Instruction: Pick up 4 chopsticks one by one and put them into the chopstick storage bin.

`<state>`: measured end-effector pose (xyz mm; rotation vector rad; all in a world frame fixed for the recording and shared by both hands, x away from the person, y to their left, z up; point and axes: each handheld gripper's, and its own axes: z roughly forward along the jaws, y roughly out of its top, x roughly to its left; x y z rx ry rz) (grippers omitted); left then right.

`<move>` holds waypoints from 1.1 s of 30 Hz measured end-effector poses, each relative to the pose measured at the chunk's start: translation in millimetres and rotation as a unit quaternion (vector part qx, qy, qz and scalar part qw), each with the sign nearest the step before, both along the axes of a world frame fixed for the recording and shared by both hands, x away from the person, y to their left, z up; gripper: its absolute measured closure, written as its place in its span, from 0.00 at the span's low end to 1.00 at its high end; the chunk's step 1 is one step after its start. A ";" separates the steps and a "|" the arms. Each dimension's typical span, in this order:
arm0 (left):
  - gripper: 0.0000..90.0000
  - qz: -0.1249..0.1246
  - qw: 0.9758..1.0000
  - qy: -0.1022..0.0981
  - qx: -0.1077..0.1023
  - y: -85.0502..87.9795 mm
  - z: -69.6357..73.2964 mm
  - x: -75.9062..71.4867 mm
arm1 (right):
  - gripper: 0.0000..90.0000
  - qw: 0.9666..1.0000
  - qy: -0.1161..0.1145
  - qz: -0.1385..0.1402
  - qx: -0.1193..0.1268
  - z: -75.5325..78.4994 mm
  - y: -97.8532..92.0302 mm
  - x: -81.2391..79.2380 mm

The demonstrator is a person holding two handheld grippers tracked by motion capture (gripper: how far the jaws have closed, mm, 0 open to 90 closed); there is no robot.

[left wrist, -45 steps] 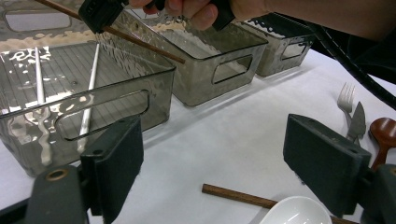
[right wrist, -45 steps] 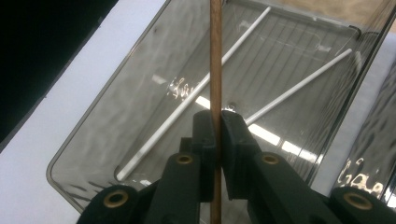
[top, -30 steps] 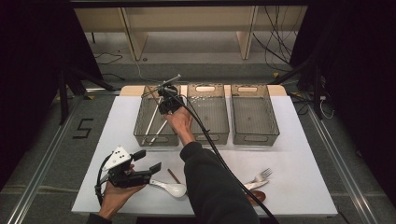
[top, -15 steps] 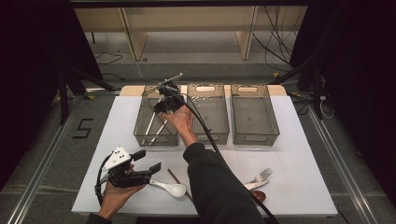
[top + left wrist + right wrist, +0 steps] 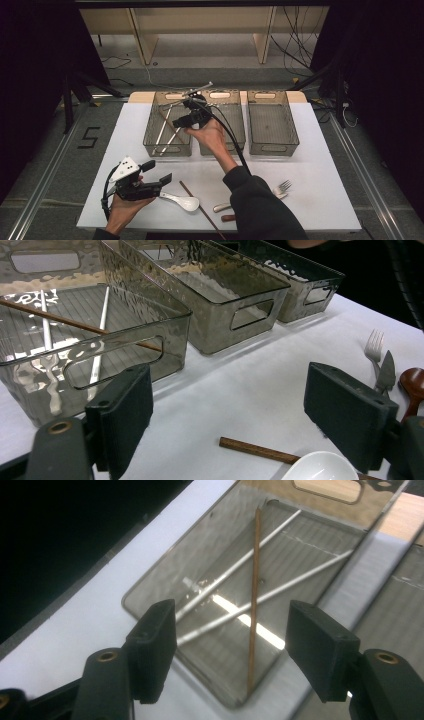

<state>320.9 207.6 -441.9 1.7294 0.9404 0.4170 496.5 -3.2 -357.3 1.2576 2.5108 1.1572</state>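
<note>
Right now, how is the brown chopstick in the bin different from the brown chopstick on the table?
The chopstick in the left bin lies across two silver chopsticks inside the clear bin; the chopstick on the table lies on the white cloth beside the white spoon. The binned one is already sorted; the table one is not. Both are thin, brown and wooden-looking.

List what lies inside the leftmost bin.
The leftmost bin holds two silver chopsticks and one brown chopstick laid across them. The right gripper covers part of the bin from above.
</note>
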 end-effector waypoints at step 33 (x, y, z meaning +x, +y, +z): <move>0.21 0.007 1.000 0.003 -0.001 0.5 -0.9 1.1 | 0.38 0.992 0.038 0.085 -0.085 -62.1 -84.8 -161.9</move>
